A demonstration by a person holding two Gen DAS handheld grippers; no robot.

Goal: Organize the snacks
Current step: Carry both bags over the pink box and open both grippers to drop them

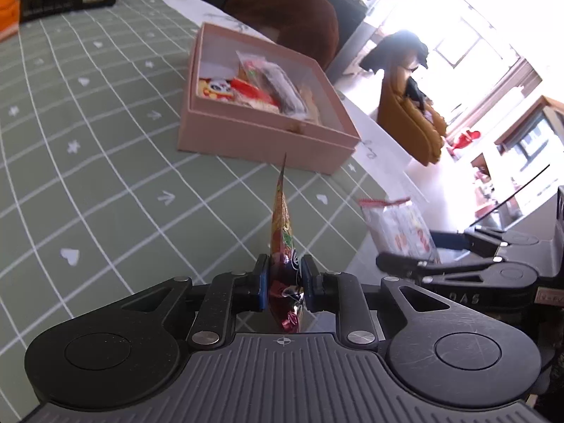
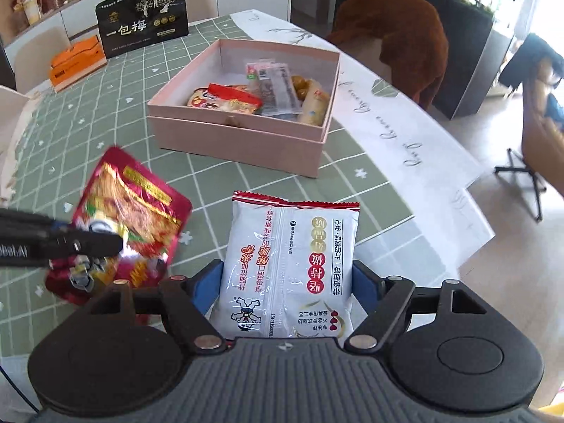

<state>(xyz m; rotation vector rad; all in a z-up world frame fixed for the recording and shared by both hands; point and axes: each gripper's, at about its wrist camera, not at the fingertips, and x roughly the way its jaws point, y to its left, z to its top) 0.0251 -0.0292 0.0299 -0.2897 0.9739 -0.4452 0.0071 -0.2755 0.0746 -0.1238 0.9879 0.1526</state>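
Left claw (image 1: 284, 275) pinches red packet (image 1: 282, 232) edge-on; right claw (image 2: 287, 282) clasps white packet (image 2: 292, 264); either may slip short of the pink box (image 2: 243, 141).

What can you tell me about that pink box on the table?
The pink box is square, shallow and looks like cardboard, with a white lining and no lid on it. It sits flat on the green checked tablecloth. Several snack packets lie jumbled inside toward its near side. Neither gripper touches it.

path: bare tablecloth (image 2: 225, 183) | ahead: pink box (image 2: 239, 144) wall, top open
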